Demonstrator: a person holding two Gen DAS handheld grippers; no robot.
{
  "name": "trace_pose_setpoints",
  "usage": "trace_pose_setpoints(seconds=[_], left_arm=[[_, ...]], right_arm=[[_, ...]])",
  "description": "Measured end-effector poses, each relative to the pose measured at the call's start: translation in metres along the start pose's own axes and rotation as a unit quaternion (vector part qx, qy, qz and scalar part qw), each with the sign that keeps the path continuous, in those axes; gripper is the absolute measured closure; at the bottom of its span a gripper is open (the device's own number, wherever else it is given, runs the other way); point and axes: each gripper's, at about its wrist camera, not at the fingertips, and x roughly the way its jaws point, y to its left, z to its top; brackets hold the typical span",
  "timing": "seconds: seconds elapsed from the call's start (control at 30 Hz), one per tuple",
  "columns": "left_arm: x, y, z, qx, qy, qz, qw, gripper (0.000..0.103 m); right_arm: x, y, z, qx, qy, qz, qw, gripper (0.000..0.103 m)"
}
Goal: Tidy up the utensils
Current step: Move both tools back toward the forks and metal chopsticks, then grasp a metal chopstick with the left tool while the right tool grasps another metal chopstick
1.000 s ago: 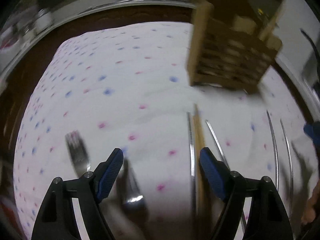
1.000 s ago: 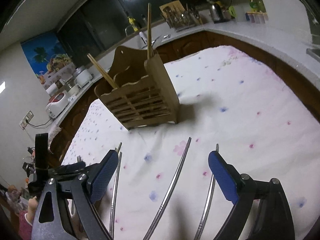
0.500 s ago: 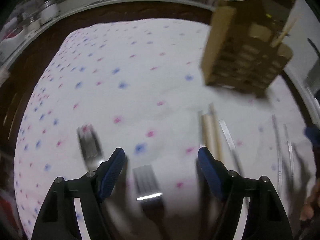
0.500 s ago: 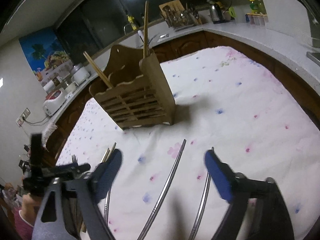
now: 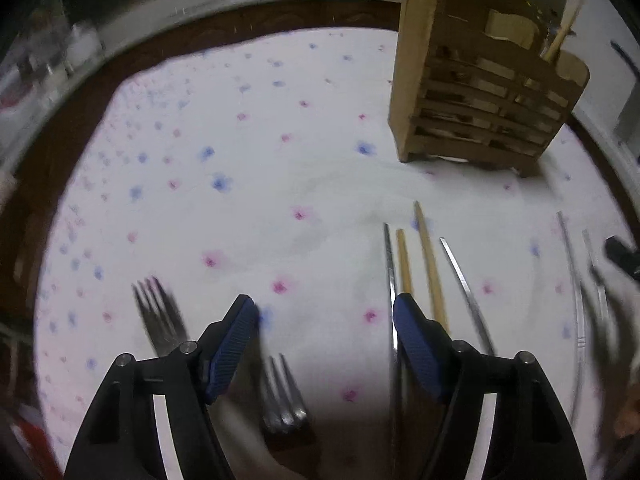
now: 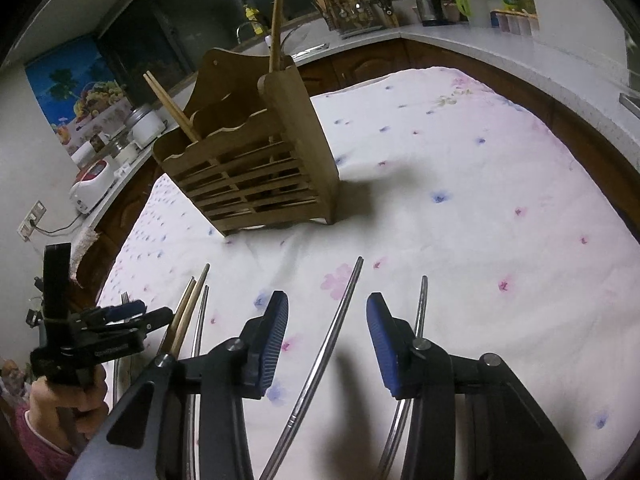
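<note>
Steel chopstick [image 6: 320, 360] lengthwise between closing right gripper [image 6: 326, 340] jaws.

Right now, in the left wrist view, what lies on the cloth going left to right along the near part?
Fork → second fork → metal chopstick → short wooden chopstick → longer wooden chopstick → another metal chopstick → two more metal chopsticks at the right edge.

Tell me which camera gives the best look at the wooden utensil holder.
The right wrist view. There the wooden utensil holder stands whole and sharp on the flowered cloth, its slats, compartments and upright chopsticks plain. The left wrist view shows the holder at the upper right edge, darker and slightly blurred, its top cut off.
</note>
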Motion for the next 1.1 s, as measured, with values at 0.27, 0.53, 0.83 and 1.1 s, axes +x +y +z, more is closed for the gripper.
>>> trace_pose_setpoints(seconds=[0.27, 0.53, 0.83, 1.1], left_arm=[[0.016, -0.005, 0.008, 0.038, -0.001, 0.023, 0.999, 0.03], [0.011, 0.002, 0.005, 0.044, 0.008, 0.005, 0.999, 0.044], [0.007, -0.017, 0.003, 0.09, -0.007, -0.015, 0.9958, 0.087], [-0.007, 0.0, -0.003, 0.049, -0.005, -0.059, 0.997, 0.1]], right_arm=[[0.011, 0.006, 0.001, -0.013, 0.017, -0.012, 1.0, 0.061], [0.036, 0.018, -0.005, -0.048, 0.07, -0.056, 0.995, 0.074], [0.048, 0.034, -0.002, -0.106, 0.081, -0.101, 0.986, 0.092], [0.033, 0.031, 0.002, -0.052, 0.077, -0.033, 0.995, 0.098]])
